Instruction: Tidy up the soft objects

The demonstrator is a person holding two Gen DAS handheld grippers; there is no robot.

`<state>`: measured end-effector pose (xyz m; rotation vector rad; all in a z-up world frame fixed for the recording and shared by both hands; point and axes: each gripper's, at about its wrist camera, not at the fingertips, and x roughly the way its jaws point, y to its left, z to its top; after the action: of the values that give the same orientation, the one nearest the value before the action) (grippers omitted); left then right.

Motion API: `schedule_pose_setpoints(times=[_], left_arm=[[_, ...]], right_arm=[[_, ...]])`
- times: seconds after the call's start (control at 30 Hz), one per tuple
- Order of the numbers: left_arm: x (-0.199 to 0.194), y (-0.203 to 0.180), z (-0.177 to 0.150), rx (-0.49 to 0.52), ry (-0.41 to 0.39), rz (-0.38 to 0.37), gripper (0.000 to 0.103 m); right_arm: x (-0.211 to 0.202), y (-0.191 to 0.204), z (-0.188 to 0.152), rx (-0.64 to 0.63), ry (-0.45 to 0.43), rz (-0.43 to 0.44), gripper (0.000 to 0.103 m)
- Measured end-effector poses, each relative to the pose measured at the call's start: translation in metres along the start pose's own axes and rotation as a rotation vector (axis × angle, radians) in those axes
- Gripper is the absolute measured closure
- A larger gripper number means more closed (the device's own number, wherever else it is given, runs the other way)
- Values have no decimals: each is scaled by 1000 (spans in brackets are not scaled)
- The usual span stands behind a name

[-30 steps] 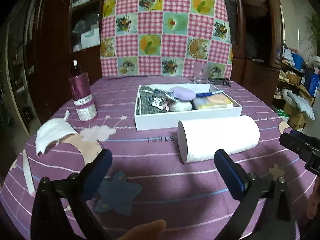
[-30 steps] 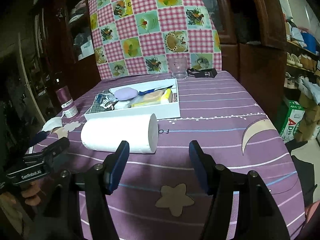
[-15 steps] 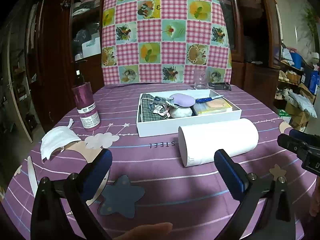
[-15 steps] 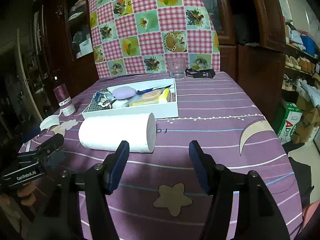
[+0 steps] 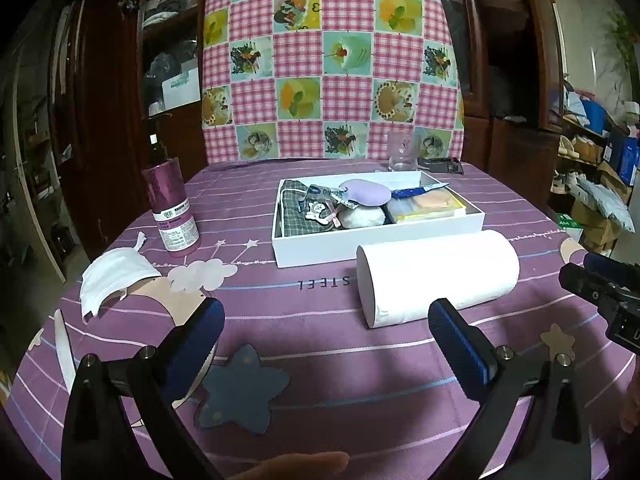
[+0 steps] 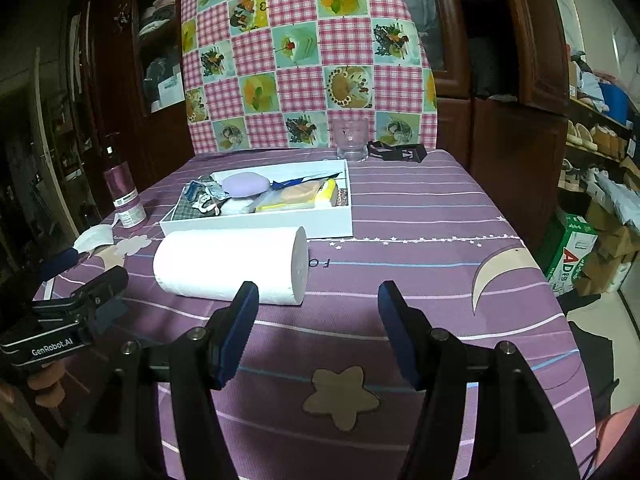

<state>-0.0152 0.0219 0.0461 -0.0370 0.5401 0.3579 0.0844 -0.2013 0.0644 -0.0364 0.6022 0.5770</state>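
Note:
A white paper roll (image 5: 438,276) (image 6: 232,266) lies on its side on the purple tablecloth, just in front of a white tray (image 5: 372,246) (image 6: 256,226). The tray holds a plaid cloth (image 5: 296,214), a lilac pad (image 5: 366,194) (image 6: 245,184), a white pouf (image 5: 364,216) and a yellow packet (image 5: 436,202) (image 6: 298,196). A white face mask (image 5: 112,274) (image 6: 96,238) lies at the left. My left gripper (image 5: 326,330) stands open and empty, near of the roll. My right gripper (image 6: 318,312) is open too, nothing between its fingers, just right of the roll's end.
A magenta spray bottle (image 5: 172,208) stands left of the tray. A glass cup (image 6: 352,140) and a black clip (image 6: 400,152) sit at the table's far edge. A checked cloth (image 5: 328,60) hangs behind. Boxes and shelves fill the right side.
Both views have tipped up slightly, so the table objects sit a little lower in the picture. Nothing on the table has moved and both grippers keep the same opening.

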Motion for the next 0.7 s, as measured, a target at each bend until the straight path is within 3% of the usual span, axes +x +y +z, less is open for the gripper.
schedule_pose_setpoints(times=[0.7], left_arm=[[2, -2, -2, 4, 18, -11, 0]], right_arm=[[1, 1, -1, -7, 2, -6, 40]])
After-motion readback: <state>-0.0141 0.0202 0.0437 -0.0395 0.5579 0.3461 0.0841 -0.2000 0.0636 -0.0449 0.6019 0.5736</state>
